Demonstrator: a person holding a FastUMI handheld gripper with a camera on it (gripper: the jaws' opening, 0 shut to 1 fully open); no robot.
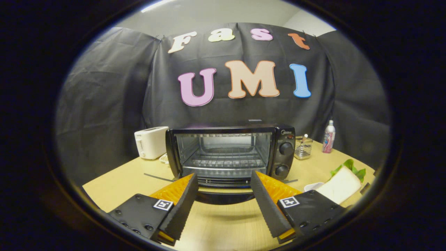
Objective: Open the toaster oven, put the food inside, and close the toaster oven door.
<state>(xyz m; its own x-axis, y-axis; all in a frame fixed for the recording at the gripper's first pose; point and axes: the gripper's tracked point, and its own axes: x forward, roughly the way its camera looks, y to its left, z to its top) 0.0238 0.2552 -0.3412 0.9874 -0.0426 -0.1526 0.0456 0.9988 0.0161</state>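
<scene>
Facing the toaster oven (230, 155), claw (224, 181) spread.

You are working in a staged recording booth dressed as a kitchen corner, not a real home. Black cloth (104, 87) hangs as the wall across the upper frame, with bare room wall above it. At center a toaster oven (230, 153) sits on a pale wooden surface (226, 223), a white toaster (150, 142) at its left, a spray bottle (328, 136) at right.
</scene>
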